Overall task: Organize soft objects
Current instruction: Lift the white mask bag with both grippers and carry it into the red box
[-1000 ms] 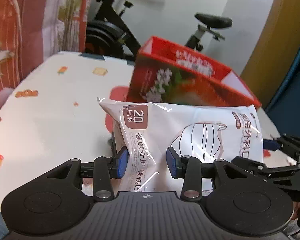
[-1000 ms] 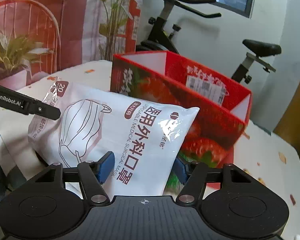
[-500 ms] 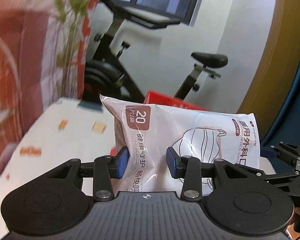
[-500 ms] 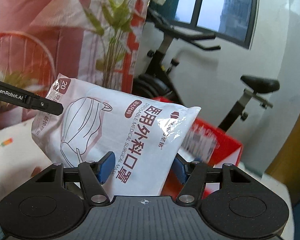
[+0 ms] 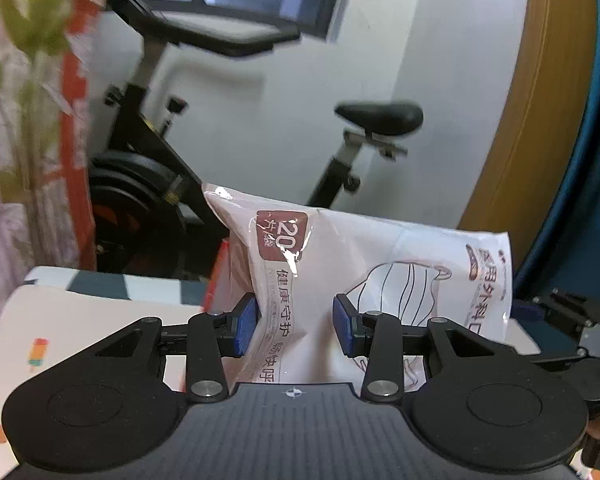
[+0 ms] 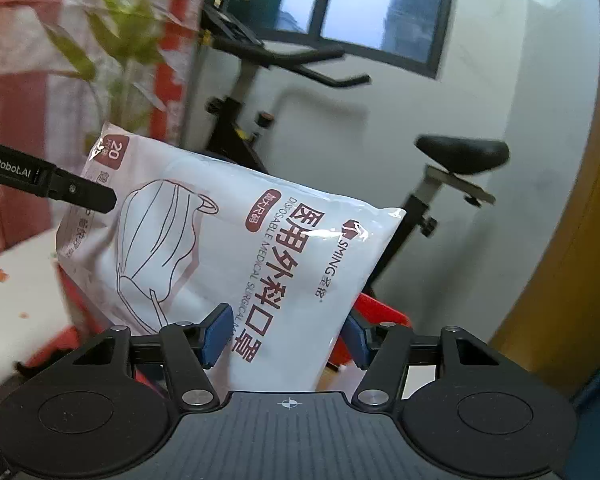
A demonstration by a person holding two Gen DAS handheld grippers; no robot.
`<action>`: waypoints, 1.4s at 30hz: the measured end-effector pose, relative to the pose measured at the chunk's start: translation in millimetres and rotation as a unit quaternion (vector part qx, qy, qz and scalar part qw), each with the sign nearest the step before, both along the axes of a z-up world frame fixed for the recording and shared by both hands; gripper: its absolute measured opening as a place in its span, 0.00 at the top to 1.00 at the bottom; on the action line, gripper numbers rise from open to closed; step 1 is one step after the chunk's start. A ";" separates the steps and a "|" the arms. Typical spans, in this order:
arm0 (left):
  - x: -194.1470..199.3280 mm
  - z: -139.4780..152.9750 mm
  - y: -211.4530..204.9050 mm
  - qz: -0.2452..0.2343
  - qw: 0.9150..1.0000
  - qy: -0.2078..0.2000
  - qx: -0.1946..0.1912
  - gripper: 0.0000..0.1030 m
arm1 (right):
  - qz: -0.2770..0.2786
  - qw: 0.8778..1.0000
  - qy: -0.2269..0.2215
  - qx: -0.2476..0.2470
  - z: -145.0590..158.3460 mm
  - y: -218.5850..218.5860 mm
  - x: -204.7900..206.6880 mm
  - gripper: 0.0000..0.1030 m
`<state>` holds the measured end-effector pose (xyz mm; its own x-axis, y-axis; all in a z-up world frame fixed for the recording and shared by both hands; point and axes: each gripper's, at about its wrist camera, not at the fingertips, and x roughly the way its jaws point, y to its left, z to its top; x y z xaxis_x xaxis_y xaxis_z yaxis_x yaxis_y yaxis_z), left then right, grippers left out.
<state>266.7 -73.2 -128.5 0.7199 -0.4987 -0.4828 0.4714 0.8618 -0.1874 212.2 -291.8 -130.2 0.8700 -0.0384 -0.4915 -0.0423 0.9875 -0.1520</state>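
Between two grippers: left gripper (image 5: pixel 295 330), right gripper (image 6: pixel 285 336), one mask pack (image 6: pixel 236 248).

White mask pack (image 6: pixel 236 248) with maroon print — red box (image 6: pixel 380 314), blue gripper pads (image 5: pixel 245 330).

The mask pack (image 5: pixel 380 276) I'm holding is a soft white plastic pouch, puffy and creased, with a line drawing of a face mask, a brown "20" label at one corner and "DISPOSABLE MEDICAL SURGICAL MASK" printed along it. It hangs in the air, tilted, above the red box (image 6: pixel 380 312), whose edge peeks out just behind it
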 end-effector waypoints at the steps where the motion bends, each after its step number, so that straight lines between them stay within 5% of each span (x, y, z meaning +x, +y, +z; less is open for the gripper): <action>1: 7.3 -5.3 -6.5 -0.004 1.000 0.006 0.010 0.59 | -0.004 1.000 0.005 0.000 -4.9 -3.3 3.5 0.47; 15: 37.4 -51.3 -9.9 -0.027 0.993 0.080 0.088 0.58 | 0.012 0.996 0.085 0.019 -50.5 -6.3 14.4 0.47; 26: 41.3 -44.3 0.3 -0.032 0.993 0.086 0.079 0.51 | 0.018 0.994 0.099 0.036 -36.1 -20.3 10.9 0.43; 31: 39.3 -38.2 -7.3 -0.031 0.994 0.072 0.073 0.56 | 0.028 0.993 0.103 0.053 -27.5 -24.8 19.6 0.63; 33: 41.7 -38.4 -12.9 -0.036 0.994 0.075 0.072 0.68 | 0.033 0.989 0.118 0.079 -29.0 -27.4 30.2 0.68; 42: 70.9 -50.5 -51.8 -0.066 0.985 0.109 0.115 0.71 | 0.008 0.969 0.187 0.158 -52.5 -30.0 87.5 0.72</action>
